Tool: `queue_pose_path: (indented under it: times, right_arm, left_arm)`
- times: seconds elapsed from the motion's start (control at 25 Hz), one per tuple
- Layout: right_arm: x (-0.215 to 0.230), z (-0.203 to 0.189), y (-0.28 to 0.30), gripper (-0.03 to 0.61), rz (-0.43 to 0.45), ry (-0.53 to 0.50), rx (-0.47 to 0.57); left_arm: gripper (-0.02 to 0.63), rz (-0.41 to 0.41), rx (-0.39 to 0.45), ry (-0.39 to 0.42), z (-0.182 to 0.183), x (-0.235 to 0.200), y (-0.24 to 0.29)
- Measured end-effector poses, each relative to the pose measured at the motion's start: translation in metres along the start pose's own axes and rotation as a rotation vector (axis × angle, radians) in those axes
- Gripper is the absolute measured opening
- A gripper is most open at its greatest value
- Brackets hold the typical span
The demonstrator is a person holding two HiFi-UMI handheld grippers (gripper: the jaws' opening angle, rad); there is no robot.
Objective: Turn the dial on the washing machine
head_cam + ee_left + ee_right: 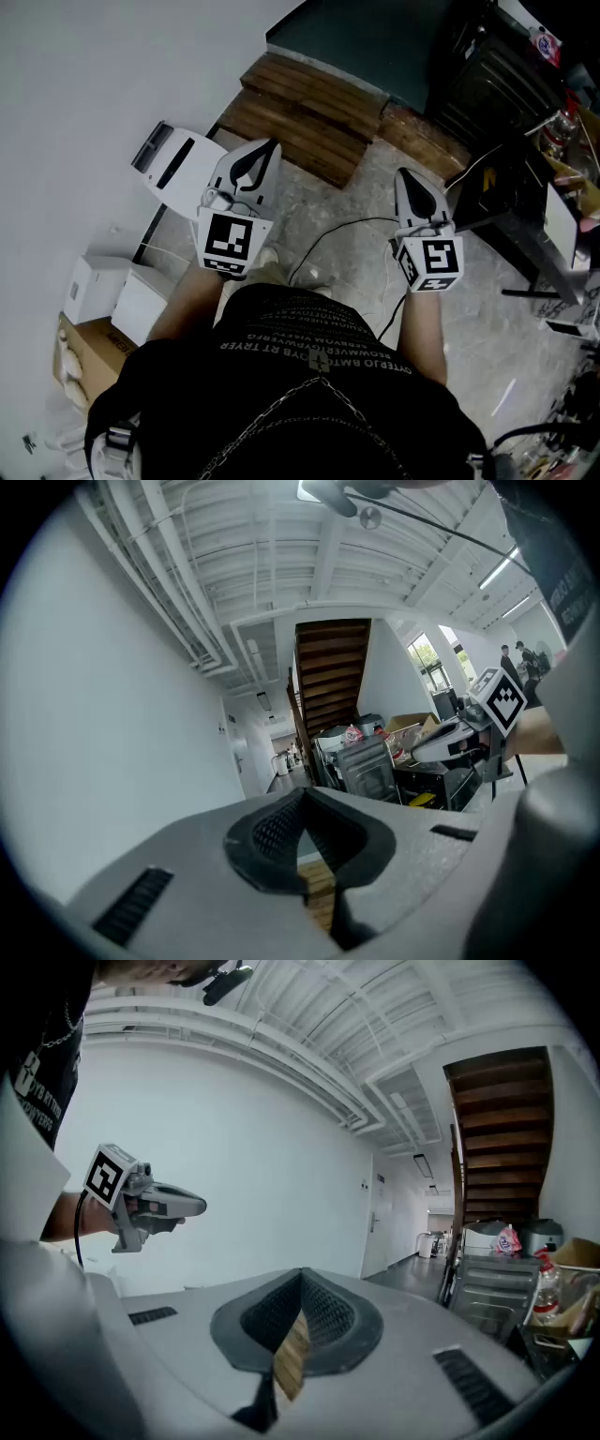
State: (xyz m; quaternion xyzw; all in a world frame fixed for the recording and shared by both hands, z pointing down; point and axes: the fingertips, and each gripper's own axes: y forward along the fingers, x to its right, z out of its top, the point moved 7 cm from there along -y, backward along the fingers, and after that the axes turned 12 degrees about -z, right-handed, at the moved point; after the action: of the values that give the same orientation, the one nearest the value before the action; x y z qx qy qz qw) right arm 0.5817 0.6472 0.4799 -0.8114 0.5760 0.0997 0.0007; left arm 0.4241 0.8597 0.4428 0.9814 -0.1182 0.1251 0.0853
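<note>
No washing machine or dial can be made out in any view. My left gripper (268, 145) is held level in front of the person, jaws shut with nothing between them; its own view shows the closed tips (302, 794) aimed at a wooden staircase (330, 672). My right gripper (403, 173) is held beside it, a little to the right, also shut and empty (302, 1274). Each gripper shows in the other's view: the right one (419, 753) and the left one (201, 1207), both in mid air.
A low wooden step platform (309, 112) lies ahead on the concrete floor. A white box-like device (173, 164) and white boxes (112, 295) stand along the white wall at left. Dark shelving (497, 66) and a metal cabinet (370, 771) crowd the right. A cable (337, 234) trails underfoot.
</note>
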Motion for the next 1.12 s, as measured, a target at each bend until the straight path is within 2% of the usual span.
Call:
queue_pose_path:
  times: [0.32,0.68,0.92,1.12]
  right_arm:
    - [-0.036,0.001,0.031,-0.005,-0.006,0.038,-0.028]
    - [-0.077,0.013,0.067,-0.005,-0.077,0.044,-0.068]
    - [-0.107,0.016,0.086,-0.005,-0.121,0.036,-0.077]
    - [-0.111,0.013,0.098,-0.005,-0.154,0.058,-0.119]
  left_arm:
    - [0.006,-0.037,-0.002,0.007,-0.016,-0.047,-0.005]
    - [0.006,-0.069,0.019,0.035,-0.038,-0.124,-0.013]
    - [0.006,-0.115,0.034,-0.019,-0.073,-0.164,-0.014]
    - [0.006,-0.157,0.082,-0.046,-0.080,-0.183,-0.003]
